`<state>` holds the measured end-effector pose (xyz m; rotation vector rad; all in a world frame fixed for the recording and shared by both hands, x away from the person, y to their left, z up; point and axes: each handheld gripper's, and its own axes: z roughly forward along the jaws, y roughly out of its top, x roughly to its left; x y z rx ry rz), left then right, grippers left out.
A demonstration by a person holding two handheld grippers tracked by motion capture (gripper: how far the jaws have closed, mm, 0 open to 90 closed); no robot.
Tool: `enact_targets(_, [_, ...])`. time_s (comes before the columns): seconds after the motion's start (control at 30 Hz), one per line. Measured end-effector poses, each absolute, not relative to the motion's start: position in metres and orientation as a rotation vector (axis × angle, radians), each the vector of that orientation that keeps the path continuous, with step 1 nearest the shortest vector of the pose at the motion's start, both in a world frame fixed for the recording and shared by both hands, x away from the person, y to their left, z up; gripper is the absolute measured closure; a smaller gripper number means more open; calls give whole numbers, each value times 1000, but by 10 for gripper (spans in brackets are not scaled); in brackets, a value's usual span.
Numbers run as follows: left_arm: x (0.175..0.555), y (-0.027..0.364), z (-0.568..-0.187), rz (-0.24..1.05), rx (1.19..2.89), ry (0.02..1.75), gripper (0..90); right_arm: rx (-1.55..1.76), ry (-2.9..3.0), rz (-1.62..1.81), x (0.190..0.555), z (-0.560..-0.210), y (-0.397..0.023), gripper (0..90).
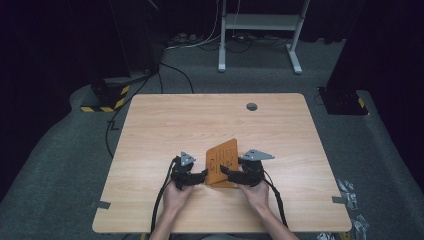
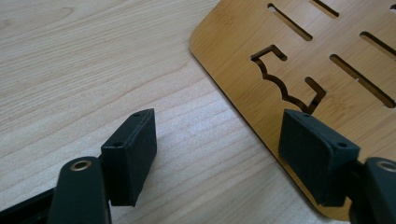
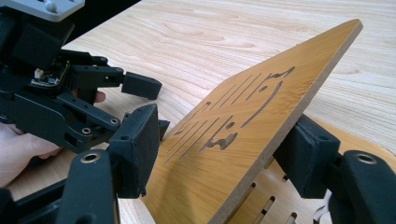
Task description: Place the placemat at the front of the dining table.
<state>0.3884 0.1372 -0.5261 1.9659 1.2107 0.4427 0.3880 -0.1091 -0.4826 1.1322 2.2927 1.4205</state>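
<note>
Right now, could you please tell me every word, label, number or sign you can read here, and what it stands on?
No readable text anywhere.
Upper board: cut-through slots and shapes, no letters or numbers.
Lower board: the same kind of cut-outs, no text.
Black-and-yellow hazard stripes on a stand base on the floor: a warning pattern, no words.

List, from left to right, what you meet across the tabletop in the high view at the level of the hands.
Bare table → left gripper → tilted orange-brown slotted board → right gripper → bare table again.
</note>
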Motion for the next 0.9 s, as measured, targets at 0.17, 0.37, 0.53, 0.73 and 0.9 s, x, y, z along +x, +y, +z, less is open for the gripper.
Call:
enact_targets(0.17, [389,137,-526,447,1964,1205,280,1126,2284,1460,386,-479,-108,364])
enact_targets(0.37, [387,129,-527,507,2014,1185,286,1104,2345,1463,384,-479,-97,389])
enact_targets(0.53, [387,128,-527,520,2033,1166,295,1091,2376,1417,385,-486,-85,414])
enact_targets(0.73, [387,129,-526,521,2028,1176,311,1100,2364,1371,389,-491,-82,488])
enact_targets(0.9, [387,130,-527,521,2021,1181,316,1124,2360,1360,391,-493,-85,522])
